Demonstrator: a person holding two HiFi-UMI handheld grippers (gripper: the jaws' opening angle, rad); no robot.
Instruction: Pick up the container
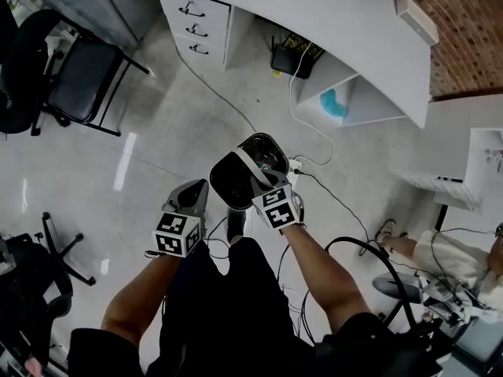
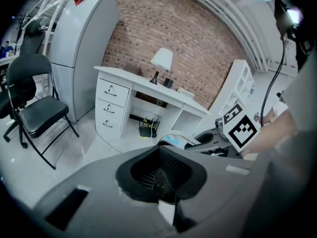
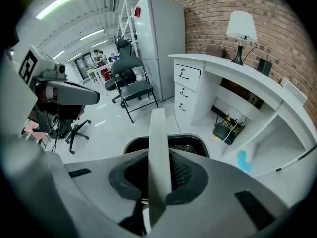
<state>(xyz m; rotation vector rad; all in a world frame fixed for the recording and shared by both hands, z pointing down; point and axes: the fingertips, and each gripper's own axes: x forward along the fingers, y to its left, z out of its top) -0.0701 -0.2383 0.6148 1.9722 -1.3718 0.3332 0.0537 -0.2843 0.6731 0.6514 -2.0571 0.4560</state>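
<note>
Left gripper [image 1: 195,192] hangs nearest, its jaws closed together on nothing. Beside it, the right gripper [image 1: 259,177] is clamped on the white band of the black container [image 1: 234,182], which is raised above the floor [image 1: 181,124]. I would keep the squeeze firm and the container level. No writing is readable, only the square markers [image 1: 177,235].

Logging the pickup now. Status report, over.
Right gripper shut on container rim. Container held up off the floor. Left gripper shut, empty, alongside. Nothing obstructing.
</note>
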